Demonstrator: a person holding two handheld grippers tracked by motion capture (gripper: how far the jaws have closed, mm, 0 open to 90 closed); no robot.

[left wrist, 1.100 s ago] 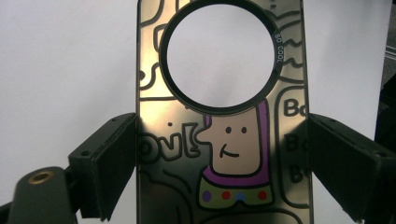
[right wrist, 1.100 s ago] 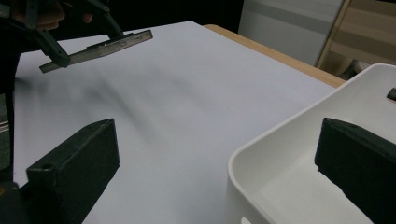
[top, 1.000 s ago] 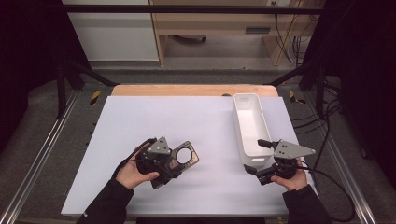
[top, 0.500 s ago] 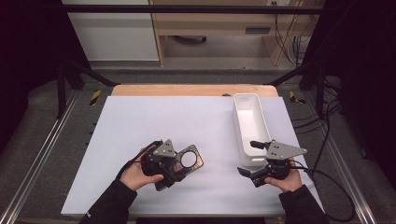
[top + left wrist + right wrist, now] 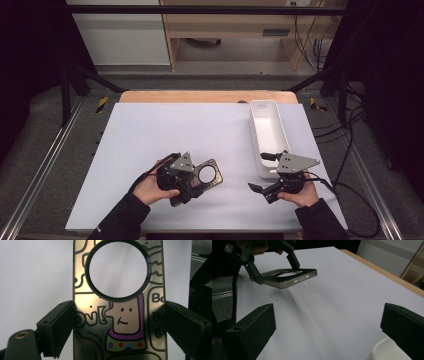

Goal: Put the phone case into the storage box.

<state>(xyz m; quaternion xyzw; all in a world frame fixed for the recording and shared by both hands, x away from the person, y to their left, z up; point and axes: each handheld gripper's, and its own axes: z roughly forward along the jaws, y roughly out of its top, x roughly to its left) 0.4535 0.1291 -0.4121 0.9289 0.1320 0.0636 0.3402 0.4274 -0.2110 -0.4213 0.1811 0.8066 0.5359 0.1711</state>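
Translucent phone case [image 5: 117,315] with a cartoon print and a round camera opening, clamped by its two long edges in my left gripper [image 5: 187,176] and lifted just clear of the white table [image 5: 165,125]. My right gripper [image 5: 267,172] hangs spread and empty beside the white tray [image 5: 267,127].
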